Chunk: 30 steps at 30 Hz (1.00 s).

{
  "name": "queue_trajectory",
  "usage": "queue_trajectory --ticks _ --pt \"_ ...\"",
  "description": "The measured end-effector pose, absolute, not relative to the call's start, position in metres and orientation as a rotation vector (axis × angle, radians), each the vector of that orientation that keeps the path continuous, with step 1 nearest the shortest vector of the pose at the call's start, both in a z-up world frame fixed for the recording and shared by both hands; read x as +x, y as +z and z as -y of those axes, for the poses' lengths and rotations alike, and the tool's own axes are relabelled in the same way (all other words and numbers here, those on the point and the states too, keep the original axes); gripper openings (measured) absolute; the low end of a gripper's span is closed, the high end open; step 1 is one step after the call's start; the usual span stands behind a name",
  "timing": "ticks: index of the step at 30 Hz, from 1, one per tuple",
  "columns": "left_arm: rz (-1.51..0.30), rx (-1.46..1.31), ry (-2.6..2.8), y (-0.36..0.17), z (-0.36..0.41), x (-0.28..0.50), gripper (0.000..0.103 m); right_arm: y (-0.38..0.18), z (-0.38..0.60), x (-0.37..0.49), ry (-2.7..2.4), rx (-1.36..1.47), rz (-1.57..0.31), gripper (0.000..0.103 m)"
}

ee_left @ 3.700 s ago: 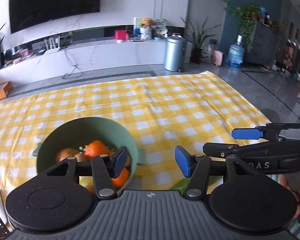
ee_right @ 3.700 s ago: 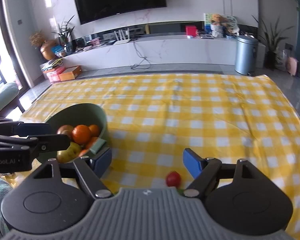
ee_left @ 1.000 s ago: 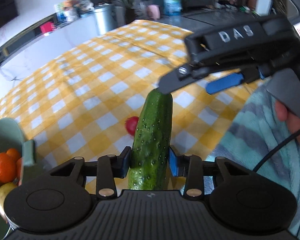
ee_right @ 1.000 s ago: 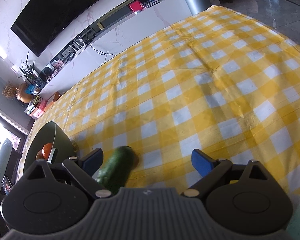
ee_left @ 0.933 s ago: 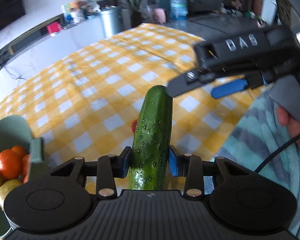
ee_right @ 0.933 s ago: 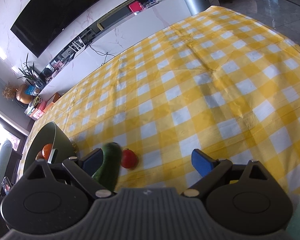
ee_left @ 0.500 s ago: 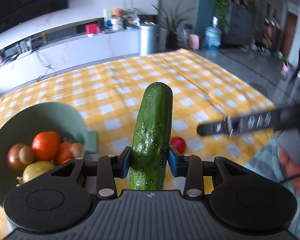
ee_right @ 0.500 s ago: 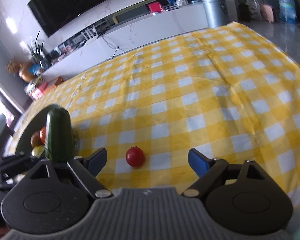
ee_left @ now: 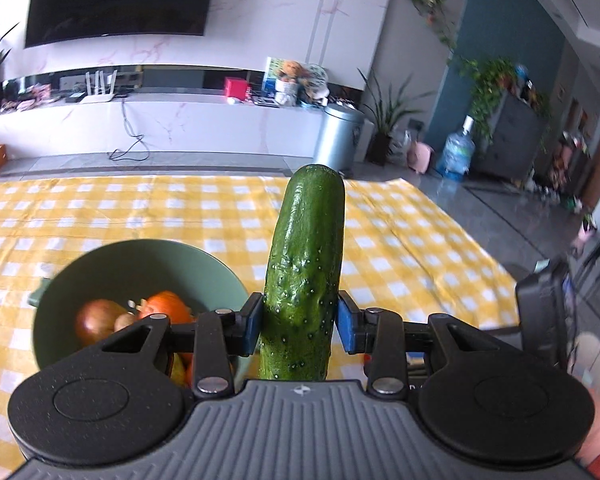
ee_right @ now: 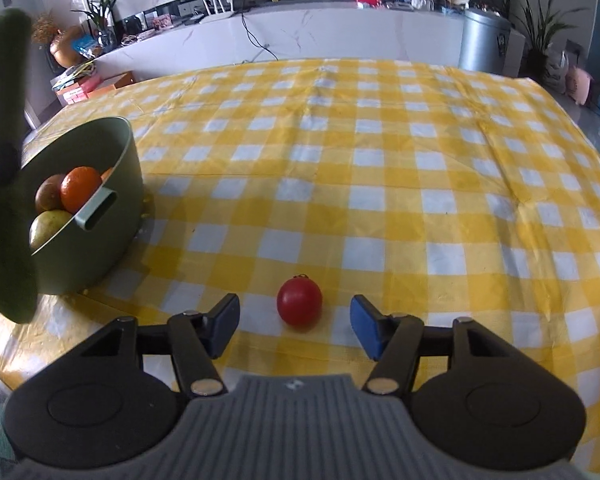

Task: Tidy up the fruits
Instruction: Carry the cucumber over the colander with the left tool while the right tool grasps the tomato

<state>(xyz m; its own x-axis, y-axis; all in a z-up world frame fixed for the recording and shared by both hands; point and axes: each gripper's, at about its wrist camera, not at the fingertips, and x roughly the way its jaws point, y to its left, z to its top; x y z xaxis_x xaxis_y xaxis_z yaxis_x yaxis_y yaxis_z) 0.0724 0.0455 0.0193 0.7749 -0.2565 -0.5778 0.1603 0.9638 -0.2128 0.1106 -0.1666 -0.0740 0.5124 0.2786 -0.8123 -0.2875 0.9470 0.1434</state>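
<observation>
Cucumber (ee_left: 304, 276) pinched upright in left hand-held gripper (ee_left: 299, 326) beside bowl (ee_left: 216, 268); right hand-held gripper (ee_right: 294, 322) closing, pads astride tomato (ee_right: 299, 301), not touching.

left gripper (ee_left: 297, 326) clamped | right gripper (ee_right: 294, 322) jaws just narrowing, unclosed

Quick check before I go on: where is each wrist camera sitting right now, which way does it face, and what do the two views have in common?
Left wrist: behind the left gripper, looking across the checked table toward the TV wall; its pads clamp an upright cucumber, with a hand at the right edge.
Right wrist: behind the right gripper, angled down at the tomato lying between its jaws, which have just been closing and are not yet touching it.
Shared: the green bowl of fruit, the cucumber, the checked table and the bin.
</observation>
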Motion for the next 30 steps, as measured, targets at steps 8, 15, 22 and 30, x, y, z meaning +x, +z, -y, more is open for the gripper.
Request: queue_trajectory --ticks 8,15,22,30 --pt "-0.651 -0.14 -0.157 0.033 -0.07 0.087 0.043 -0.085 0.157 0.127 0.326 0.003 -1.021 0.05" --pt "-0.744 -0.075 -0.046 0.027 -0.088 0.106 0.043 -0.09 0.153 0.131 0.306 -0.012 -1.047 0.038" --pt "-0.857 0.112 -0.043 0.012 -0.09 0.12 0.043 -0.091 0.154 0.131 0.308 -0.011 -1.044 0.025" --pt "-0.985 0.241 -0.038 -0.01 -0.097 0.131 0.043 -0.09 0.155 0.13 0.323 0.008 -1.043 0.024"
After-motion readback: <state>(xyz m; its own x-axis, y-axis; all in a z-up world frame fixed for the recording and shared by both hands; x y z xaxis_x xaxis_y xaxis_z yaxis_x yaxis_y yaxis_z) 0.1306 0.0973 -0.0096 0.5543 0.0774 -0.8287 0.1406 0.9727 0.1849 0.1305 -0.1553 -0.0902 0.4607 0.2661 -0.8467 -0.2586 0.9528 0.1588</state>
